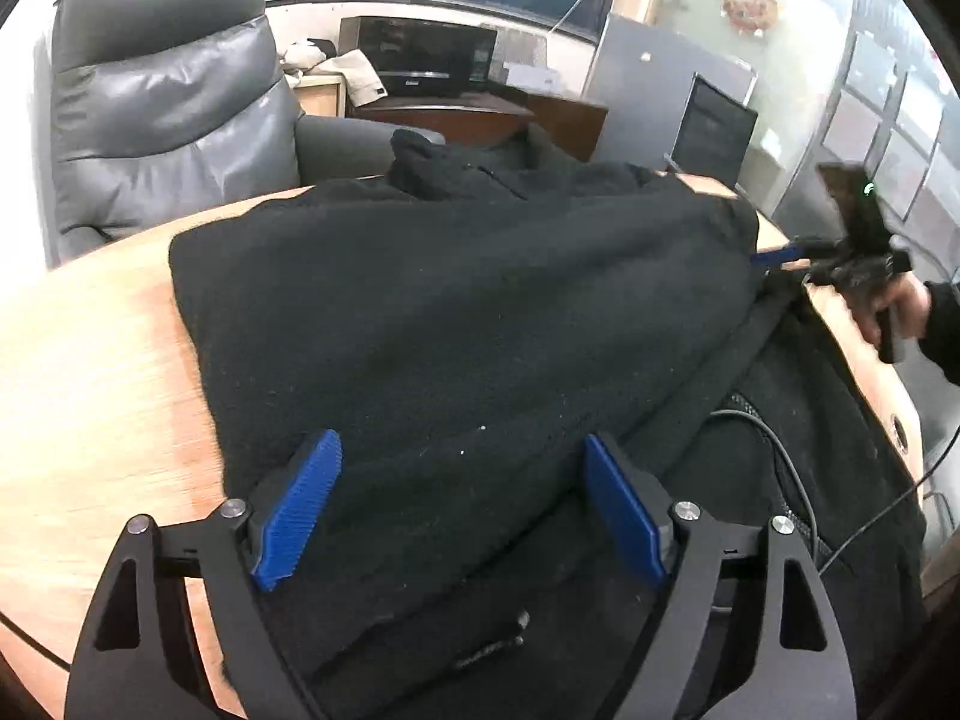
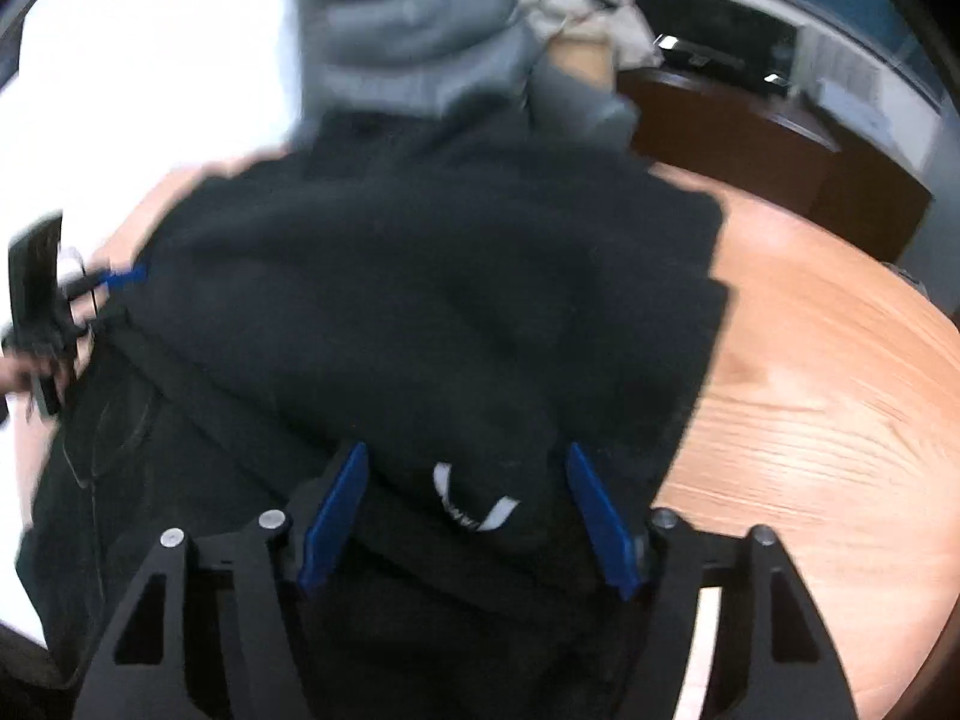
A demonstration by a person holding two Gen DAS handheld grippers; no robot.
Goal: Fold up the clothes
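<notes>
A black fleece jacket (image 1: 456,312) lies folded over on the wooden table (image 1: 90,372); its collar and zip are at the far end. It also fills the right wrist view (image 2: 432,300), which is blurred. My left gripper (image 1: 462,480) is open, its blue pads (image 1: 300,504) apart over the near edge of the fleece. My right gripper (image 2: 468,498) is open over a fold with a white loop label (image 2: 474,504). The right gripper also shows at the jacket's far right edge in the left wrist view (image 1: 774,255). The left gripper shows at the left in the right wrist view (image 2: 123,276).
A grey leather armchair (image 1: 168,96) stands behind the table. A dark cabinet with a black appliance (image 1: 420,60) is further back. A thin cable (image 1: 798,480) runs over dark cloth at the right. The table edge (image 2: 840,360) curves round on the right.
</notes>
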